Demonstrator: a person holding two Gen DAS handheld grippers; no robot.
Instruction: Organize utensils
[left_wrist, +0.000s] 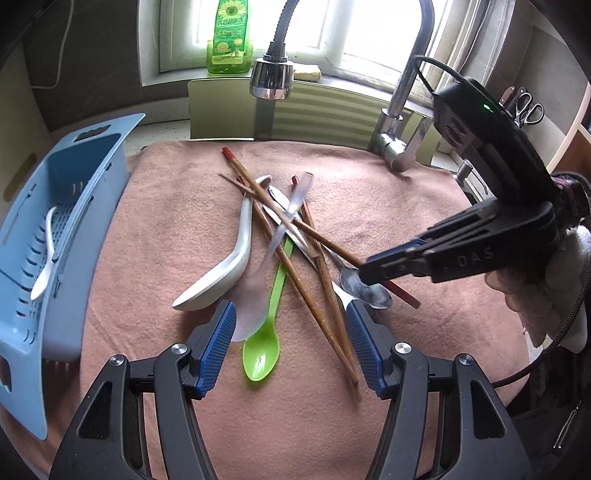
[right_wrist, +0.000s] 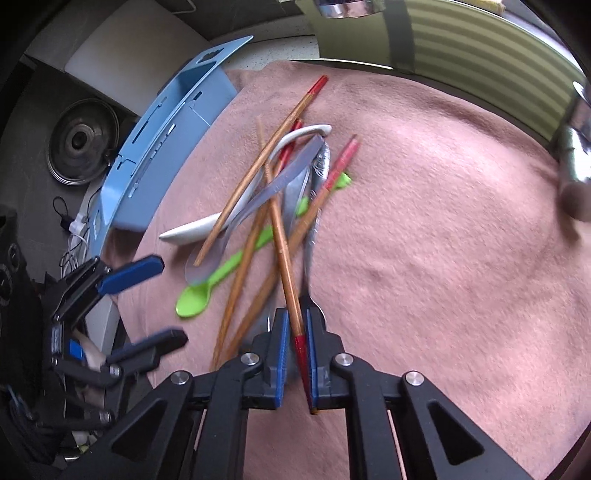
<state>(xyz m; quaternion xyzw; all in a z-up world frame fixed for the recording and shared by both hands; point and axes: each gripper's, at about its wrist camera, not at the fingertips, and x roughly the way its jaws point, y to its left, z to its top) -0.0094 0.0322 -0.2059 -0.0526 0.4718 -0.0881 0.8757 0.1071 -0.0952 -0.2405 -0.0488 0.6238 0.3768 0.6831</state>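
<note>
A pile of utensils lies on a pink towel (left_wrist: 166, 206): wooden chopsticks (left_wrist: 317, 273), a white ceramic spoon (left_wrist: 221, 273), a green plastic spoon (left_wrist: 266, 332), a clear plastic spoon (left_wrist: 255, 295) and a metal spoon (left_wrist: 365, 288). My left gripper (left_wrist: 291, 339) is open, its fingers either side of the green spoon's bowl. My right gripper (right_wrist: 295, 343) is narrowly closed around the red-tipped end of a chopstick (right_wrist: 291, 295), above the metal spoon's bowl; it also shows in the left wrist view (left_wrist: 384, 269).
A blue slotted basket (left_wrist: 70, 229) stands at the left edge of the towel with one white spoon (left_wrist: 46, 254) in it. A faucet head (left_wrist: 271, 74) hangs over the back. A green bottle (left_wrist: 229, 37) stands on the windowsill.
</note>
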